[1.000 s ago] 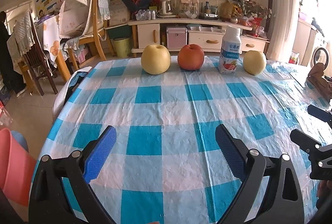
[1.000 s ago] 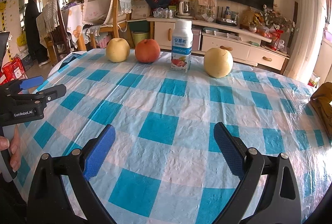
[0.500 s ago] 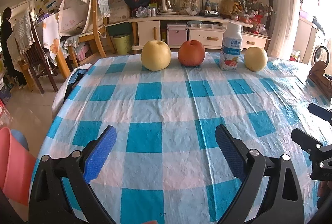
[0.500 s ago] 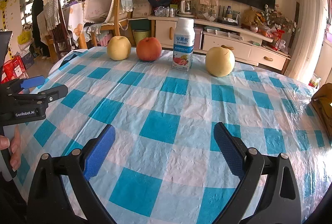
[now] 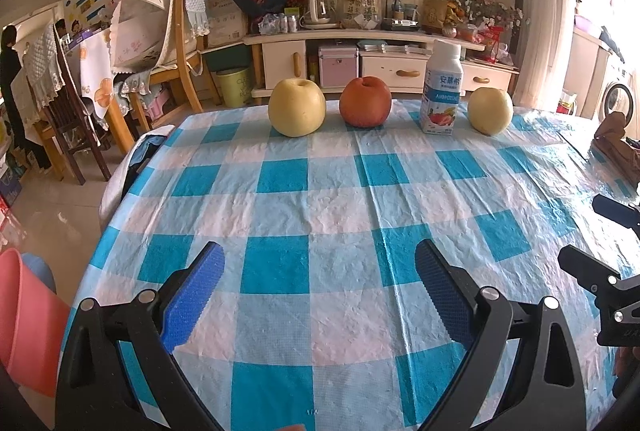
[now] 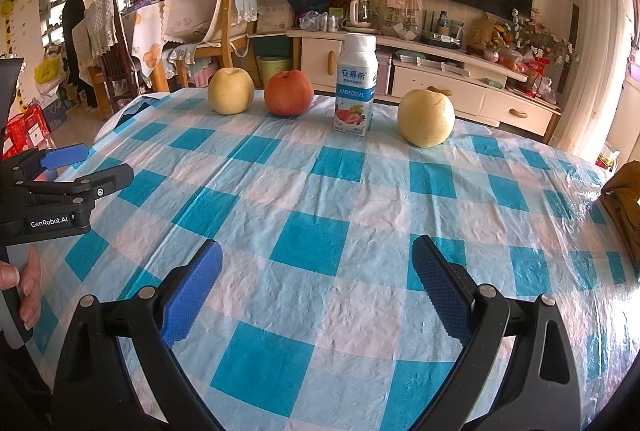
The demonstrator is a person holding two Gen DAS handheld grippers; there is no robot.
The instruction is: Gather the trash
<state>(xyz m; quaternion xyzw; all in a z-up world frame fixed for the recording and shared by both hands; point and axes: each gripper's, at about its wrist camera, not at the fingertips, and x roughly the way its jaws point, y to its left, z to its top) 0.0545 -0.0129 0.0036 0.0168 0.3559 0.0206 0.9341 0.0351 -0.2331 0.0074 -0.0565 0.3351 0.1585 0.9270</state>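
Both the left gripper [image 5: 319,291] and right gripper [image 6: 317,287] gape wide, holding nothing. The yogurt bottle [image 6: 355,84], tall and narrow between the red apple [image 6: 288,92] and a pear [image 6: 426,118], could topple if clipped, or fruit gets grabbed instead.

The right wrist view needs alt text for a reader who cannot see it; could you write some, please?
An open right gripper hovers over a blue-checked table. At the far edge stand a pear, an apple, a milk bottle and another pear; the left gripper shows at left.

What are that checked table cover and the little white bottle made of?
Cover: probably thin plastic sheeting; it is crinkled all over and glossy where light hits. Bottle: looks like matte white plastic with a ribbed screw cap and a printed label, though coated carton can't be ruled out.
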